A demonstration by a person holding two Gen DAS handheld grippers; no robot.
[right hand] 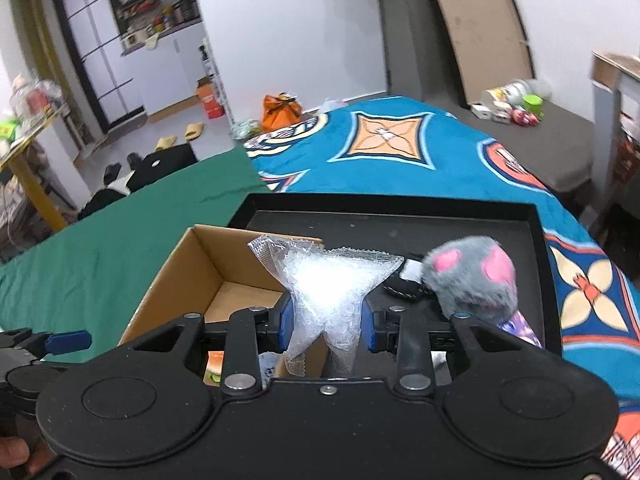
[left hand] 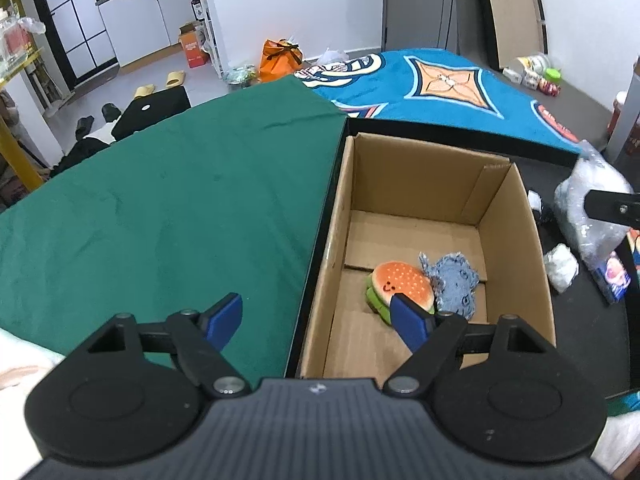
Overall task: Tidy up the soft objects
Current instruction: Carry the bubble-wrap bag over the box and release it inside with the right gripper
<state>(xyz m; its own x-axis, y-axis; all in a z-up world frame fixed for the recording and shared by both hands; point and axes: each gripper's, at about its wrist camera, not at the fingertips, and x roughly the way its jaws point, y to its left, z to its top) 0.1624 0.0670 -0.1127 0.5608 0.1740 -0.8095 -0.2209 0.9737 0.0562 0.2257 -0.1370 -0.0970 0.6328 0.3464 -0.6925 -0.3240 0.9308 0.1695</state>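
Note:
An open cardboard box (left hand: 516,220) stands in a black tray (right hand: 536,240). In it lie a plush hamburger (left hand: 400,284) and a blue-grey fabric toy (left hand: 456,284). My left gripper (left hand: 320,316) is open and empty, over the box's near left corner. My right gripper (right hand: 326,322) is shut on a clear bag of white filling (right hand: 328,284) and holds it above the box's right edge; the bag also shows in the left wrist view (left hand: 592,208). A grey plush mouse with pink ears (right hand: 472,280) lies in the tray to the right.
A green cloth (left hand: 160,200) covers the surface left of the tray, a blue patterned blanket (right hand: 400,144) lies behind it. Small white wads (left hand: 562,266) and a colourful packet (left hand: 614,276) lie in the tray right of the box. Bottles and jars (right hand: 516,104) stand at the back right.

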